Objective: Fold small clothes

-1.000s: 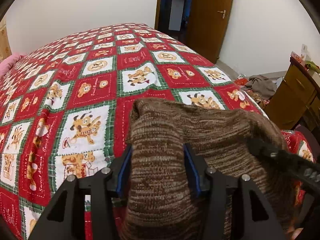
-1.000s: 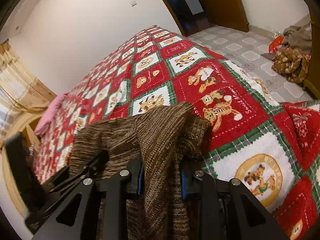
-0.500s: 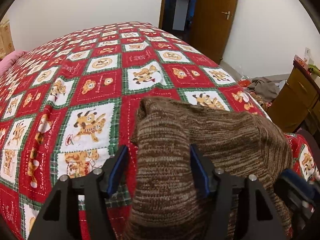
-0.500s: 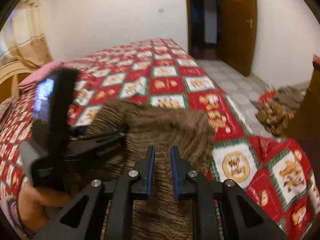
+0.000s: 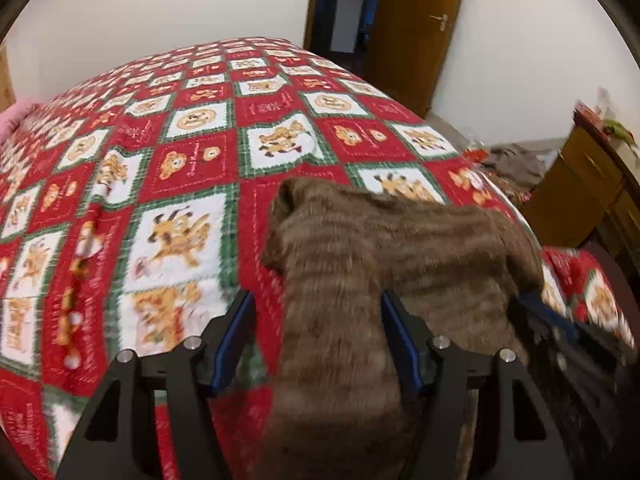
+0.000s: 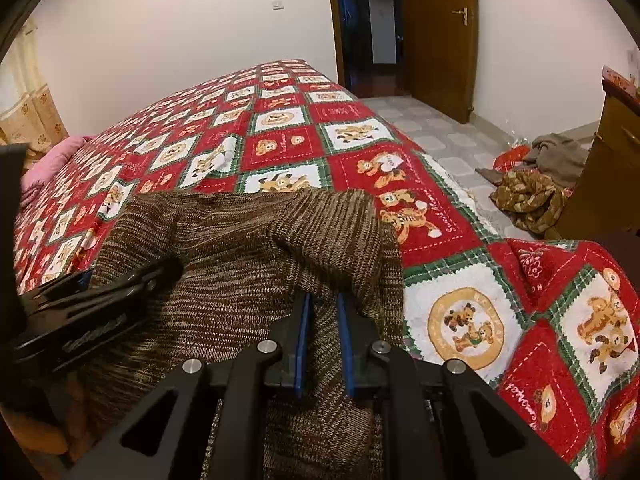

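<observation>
Brown marled knit garment [image 6: 240, 248], ribbed and thick, lies bunched on the near part of the bed's red, green and white patchwork blanket with cartoon animal squares [image 5: 180, 152], close to the bed's right-hand edge. Which kind of garment it is cannot be told; no sleeve or neckline is clear.

Right claw [image 6: 323, 340]: its jaws have just been closing and now stand nearly together, pinching a narrow ridge of the knit between the blue pads. The fabric rises into the jaws and drapes away on both sides, so it looks gripped.

Left claw [image 5: 316, 340]: its jaws have just been opening and stand wide. A thick fold of the knit runs up between them; it rests against the right pad, but a clear gap shows at the left pad. Judged released, or not yet taken. This view is motion-blurred, so the contact is not certain.

Handling, as judged:
- Soft and limp; it will sag from any single hold and needs two holds to carry a straight fold.
- Moderately weighty for cloth. The loose, stretchy knit will lengthen if pulled.
- The rough surface grips the pads well; slipping is unlikely, snagging is possible.
- It clings to the fleecy blanket, so lift it rather than drag it.
- Best holds: at an edge or corner through a single layer, not mid-bunch, which traps extra layers.

Floor beyond the bed: heap of brown and grey clothes [image 6: 532, 196], well apart.
</observation>
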`<state>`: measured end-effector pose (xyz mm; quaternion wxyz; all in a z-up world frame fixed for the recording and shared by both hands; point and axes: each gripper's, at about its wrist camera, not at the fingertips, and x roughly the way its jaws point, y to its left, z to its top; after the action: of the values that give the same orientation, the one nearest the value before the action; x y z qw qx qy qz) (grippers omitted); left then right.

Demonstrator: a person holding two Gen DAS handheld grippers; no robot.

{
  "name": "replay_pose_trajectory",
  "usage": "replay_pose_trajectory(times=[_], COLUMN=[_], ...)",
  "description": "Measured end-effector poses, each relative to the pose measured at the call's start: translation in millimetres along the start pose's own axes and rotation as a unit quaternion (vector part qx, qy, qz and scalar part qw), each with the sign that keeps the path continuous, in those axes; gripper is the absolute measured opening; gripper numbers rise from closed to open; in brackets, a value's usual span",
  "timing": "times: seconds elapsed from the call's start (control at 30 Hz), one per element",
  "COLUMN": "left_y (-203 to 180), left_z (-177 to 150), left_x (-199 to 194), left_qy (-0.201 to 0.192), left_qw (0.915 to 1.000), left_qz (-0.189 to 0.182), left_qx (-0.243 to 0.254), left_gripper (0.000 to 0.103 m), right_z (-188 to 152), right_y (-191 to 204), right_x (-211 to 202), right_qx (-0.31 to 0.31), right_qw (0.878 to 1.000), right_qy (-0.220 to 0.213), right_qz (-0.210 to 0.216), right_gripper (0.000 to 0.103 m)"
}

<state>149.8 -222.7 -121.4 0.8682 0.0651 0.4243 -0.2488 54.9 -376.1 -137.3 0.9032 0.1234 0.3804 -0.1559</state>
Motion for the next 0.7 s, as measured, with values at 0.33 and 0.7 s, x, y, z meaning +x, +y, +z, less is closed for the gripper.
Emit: replay_pose_trajectory(times=[0.33,0.7], left_y=[-3,-12], left_z=[-49,-76], left_x=[-63,-66], left_qy=[-0.012,-0.001], left_qw=[0.9991,0.9966], left_qz=[0.019,0.042], left_qx=[0.035,0.071], left_gripper=[0.067,0.067], right_z=[-23,-82], right_y=[22,37], right_x=[-84,-72], right_qx=[-0.004,0.026], right_qw=[0.997,0.999], right_qy=[-0.076,0.034], right_qz=[0.003,0.031], right_gripper=[0.017,0.018])
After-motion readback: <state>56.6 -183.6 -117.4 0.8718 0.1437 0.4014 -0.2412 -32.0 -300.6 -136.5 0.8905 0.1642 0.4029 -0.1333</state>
